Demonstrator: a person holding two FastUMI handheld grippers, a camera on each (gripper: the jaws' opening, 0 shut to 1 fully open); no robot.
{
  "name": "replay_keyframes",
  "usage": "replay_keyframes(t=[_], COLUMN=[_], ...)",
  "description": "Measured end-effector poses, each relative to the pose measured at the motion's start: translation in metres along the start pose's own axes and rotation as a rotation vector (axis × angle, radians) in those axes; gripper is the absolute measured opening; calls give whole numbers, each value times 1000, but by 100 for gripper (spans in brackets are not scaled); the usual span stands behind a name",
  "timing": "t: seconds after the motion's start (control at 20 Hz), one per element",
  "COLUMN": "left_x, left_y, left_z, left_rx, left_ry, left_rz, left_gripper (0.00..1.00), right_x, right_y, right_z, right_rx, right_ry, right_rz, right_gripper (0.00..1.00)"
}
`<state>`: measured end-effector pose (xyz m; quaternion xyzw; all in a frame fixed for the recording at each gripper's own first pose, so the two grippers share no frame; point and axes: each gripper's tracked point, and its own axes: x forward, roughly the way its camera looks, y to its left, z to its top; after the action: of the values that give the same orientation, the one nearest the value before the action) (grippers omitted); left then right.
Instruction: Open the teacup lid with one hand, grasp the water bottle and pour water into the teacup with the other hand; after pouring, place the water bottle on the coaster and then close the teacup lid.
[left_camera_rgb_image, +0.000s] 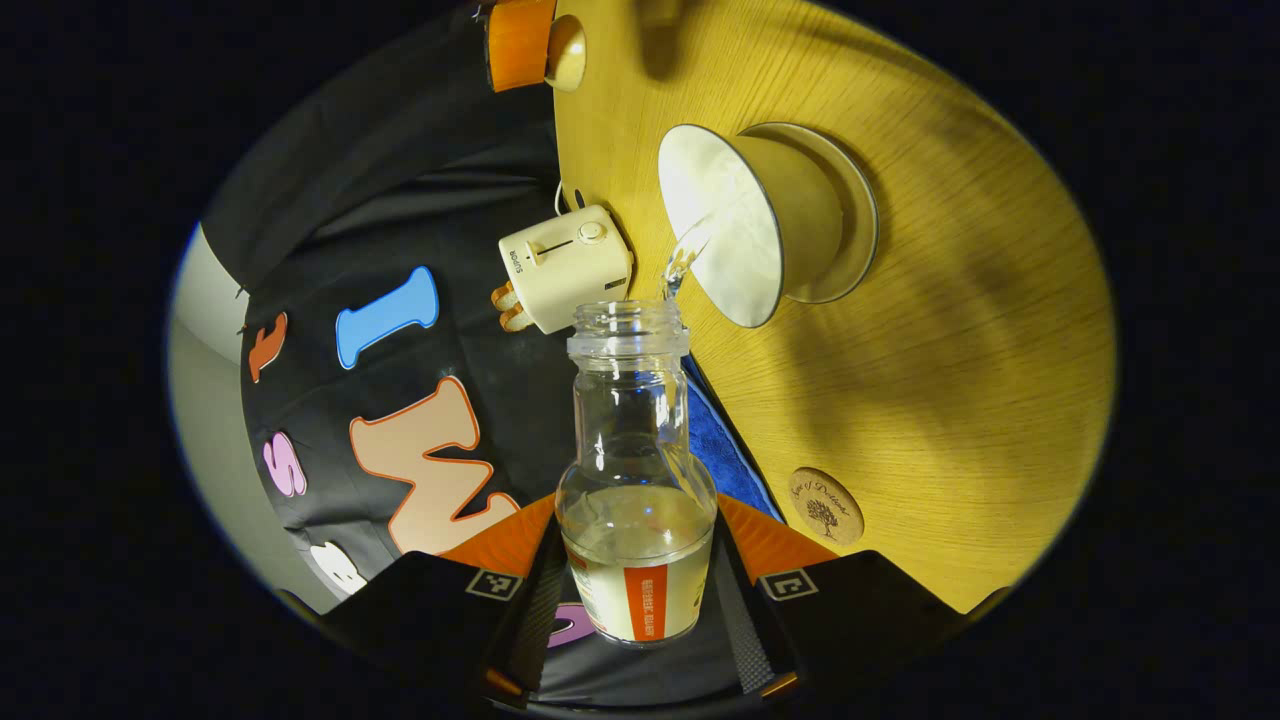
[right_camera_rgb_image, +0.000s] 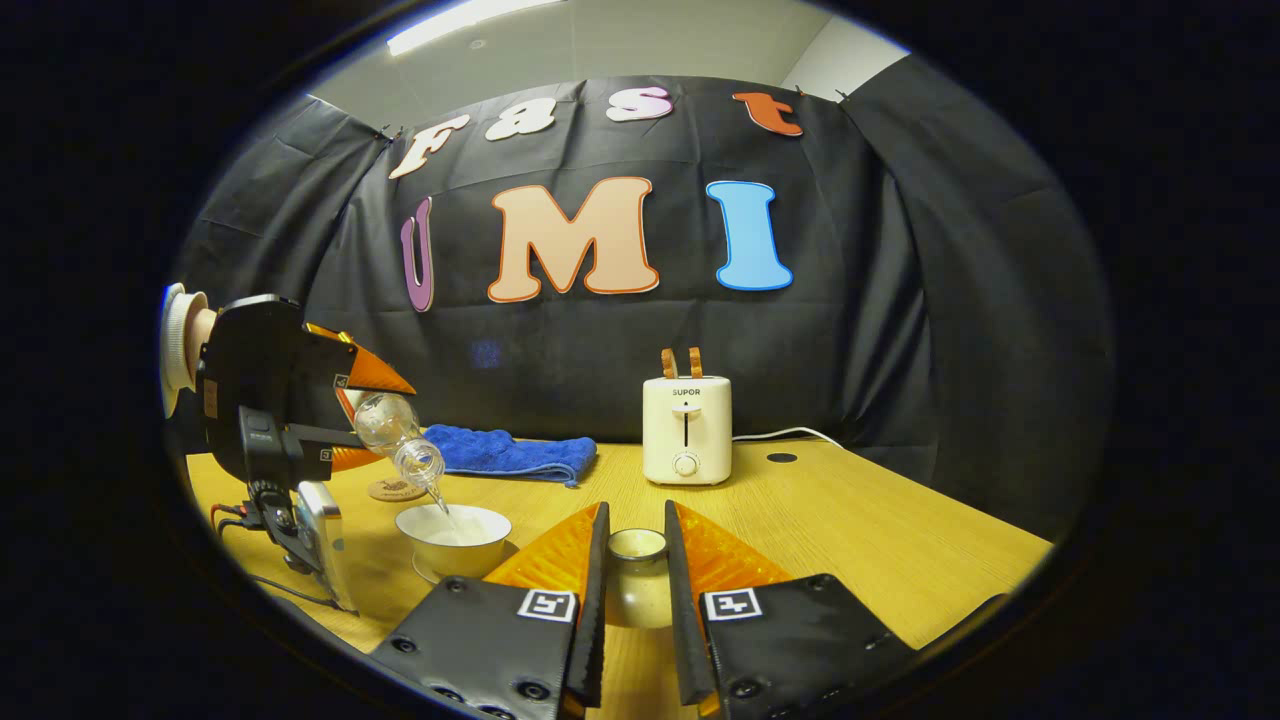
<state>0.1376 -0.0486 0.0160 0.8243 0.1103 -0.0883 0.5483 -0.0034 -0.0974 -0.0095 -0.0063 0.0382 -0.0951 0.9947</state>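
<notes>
Teacup (right_camera_rgb_image: 453, 538) stood uncovered on the tabletop (right_camera_rgb_image: 850, 530), taking water from the tilted water bottle (left_camera_rgb_image: 637, 480) clamped in the left claw (left_camera_rgb_image: 640, 590). Right claw (right_camera_rgb_image: 636, 580) gripped the lid (right_camera_rgb_image: 637, 546); coaster (left_camera_rgb_image: 826, 506) placement and re-lidding judged outstanding

At the centre of the right gripper view, the cream toaster (right_camera_rgb_image: 686, 430) bears the brand word "SUPOR" on its front, above the lever slot.
</notes>
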Motion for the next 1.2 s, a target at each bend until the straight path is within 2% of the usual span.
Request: replay_keyframes(t=[0.5, 1.0, 1.1, 1.2], left_x=[-9, 0, 1, -2], left_y=[25, 5, -1, -14], left_z=[-11, -2, -1, 1], left_rx=[50, 77, 40, -74], left_ry=[17, -3, -8, -22], left_rz=[37, 6, -20, -64], left_gripper=[70, 70, 70, 70], right_x=[0, 1, 1, 1], right_y=[0, 0, 0, 0], right_z=[0, 1, 1, 0], right_rx=[0, 1, 1, 1], right_ry=[0, -1, -1, 0], right_rz=[0, 0, 0, 0], right_gripper=[32, 32, 32, 32])
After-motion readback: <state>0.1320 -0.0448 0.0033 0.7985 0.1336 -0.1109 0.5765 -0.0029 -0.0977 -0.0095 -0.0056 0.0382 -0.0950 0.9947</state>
